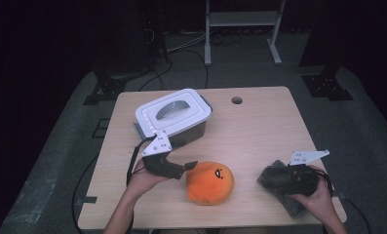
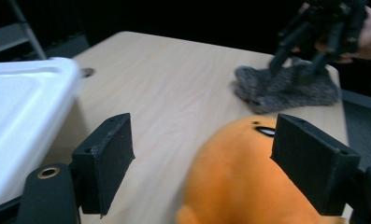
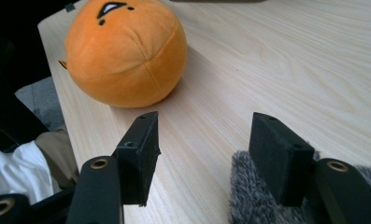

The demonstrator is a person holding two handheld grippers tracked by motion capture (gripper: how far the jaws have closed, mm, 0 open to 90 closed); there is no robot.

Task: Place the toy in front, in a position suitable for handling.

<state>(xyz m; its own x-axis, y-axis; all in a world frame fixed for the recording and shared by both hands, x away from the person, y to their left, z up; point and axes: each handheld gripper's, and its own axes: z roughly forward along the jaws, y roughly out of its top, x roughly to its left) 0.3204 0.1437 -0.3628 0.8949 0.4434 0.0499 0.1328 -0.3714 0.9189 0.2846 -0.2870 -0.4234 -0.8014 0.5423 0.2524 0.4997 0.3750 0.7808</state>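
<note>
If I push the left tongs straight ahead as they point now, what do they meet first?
Most likely the orange plush toy: it sits just ahead, beside the right jaw of the open left tongs. Farther on lies the grey cloth.

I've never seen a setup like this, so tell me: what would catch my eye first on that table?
The bright orange plush ball with a little drawn face, lying near the front edge of the wooden table. Left of it a hand holds the left gripper, jaws open beside the plush; at the far left stands a white lidded box. At the right, the right gripper hangs open over a dark grey fuzzy cloth.
</note>
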